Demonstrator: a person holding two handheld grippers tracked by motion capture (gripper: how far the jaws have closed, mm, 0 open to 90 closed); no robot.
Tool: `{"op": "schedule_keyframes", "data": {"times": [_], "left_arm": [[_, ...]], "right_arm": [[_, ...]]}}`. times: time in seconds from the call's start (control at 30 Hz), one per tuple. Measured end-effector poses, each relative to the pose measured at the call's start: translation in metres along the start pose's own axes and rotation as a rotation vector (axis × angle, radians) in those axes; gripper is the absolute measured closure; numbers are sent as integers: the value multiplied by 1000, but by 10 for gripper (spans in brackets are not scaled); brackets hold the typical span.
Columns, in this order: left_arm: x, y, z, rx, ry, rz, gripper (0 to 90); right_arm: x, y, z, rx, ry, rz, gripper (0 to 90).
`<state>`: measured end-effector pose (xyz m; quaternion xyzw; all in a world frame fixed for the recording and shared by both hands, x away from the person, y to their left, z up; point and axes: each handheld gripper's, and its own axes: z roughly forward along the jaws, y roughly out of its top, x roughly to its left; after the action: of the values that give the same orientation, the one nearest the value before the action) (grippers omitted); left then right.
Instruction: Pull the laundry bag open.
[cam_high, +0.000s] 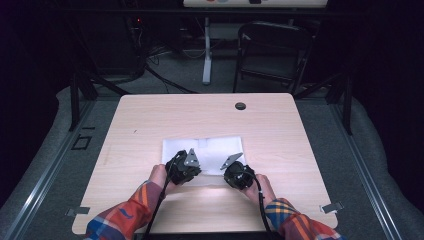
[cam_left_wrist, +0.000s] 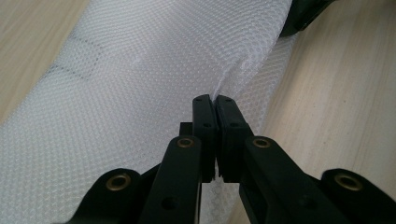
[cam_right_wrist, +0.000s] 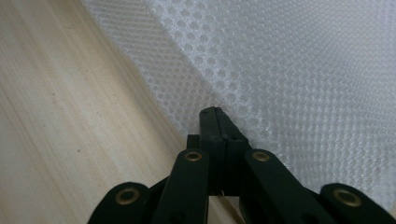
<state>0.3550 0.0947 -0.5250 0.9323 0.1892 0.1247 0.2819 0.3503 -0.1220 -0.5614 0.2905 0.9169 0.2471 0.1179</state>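
A white mesh cloth (cam_high: 210, 146) lies flat on the wooden table (cam_high: 150, 115), a little nearer the person than the middle. My left gripper (cam_high: 186, 169) sits at the cloth's near edge, left of centre. In the left gripper view its jaws (cam_left_wrist: 215, 99) are shut on the mesh cloth (cam_left_wrist: 140, 93), which puckers at the tips. My right gripper (cam_high: 237, 173) is at the near edge further right. In the right gripper view it (cam_right_wrist: 215, 112) is shut on the cloth's edge (cam_right_wrist: 303, 93), where the mesh meets bare wood.
A dark round grommet (cam_high: 240, 106) is set in the table near its far edge. A black folding chair (cam_high: 272, 50) and a white desk leg (cam_high: 206, 55) stand beyond the table. Bare wood surrounds the cloth on all sides.
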Motion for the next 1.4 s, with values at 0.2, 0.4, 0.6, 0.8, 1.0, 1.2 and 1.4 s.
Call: {"op": "schedule_keyframes", "data": {"times": [0.2, 0.4, 0.6, 0.8, 1.0, 1.2, 1.4], "left_arm": [[-1, 2, -4, -4, 0, -19, 877], [-3, 6, -9, 2, 4, -37, 877], [-4, 9, -13, -4, 10, -63, 877], [0, 11, -21, -20, 24, -88, 877], [3, 13, -25, -30, 35, -109, 877], [9, 16, -27, -33, 39, -131, 877], [15, 22, -28, -31, 50, -143, 877]], "right_arm": [[0, 0, -2, 20, 18, -2, 900], [2, -1, -4, 44, 36, -2, 900], [3, -3, -5, 34, 41, 0, 900], [3, -4, -6, 46, 40, -4, 900], [6, -5, -8, 56, 40, -15, 900], [7, -6, -8, 51, 41, -9, 900], [7, -6, -8, 52, 43, -7, 900]]}}
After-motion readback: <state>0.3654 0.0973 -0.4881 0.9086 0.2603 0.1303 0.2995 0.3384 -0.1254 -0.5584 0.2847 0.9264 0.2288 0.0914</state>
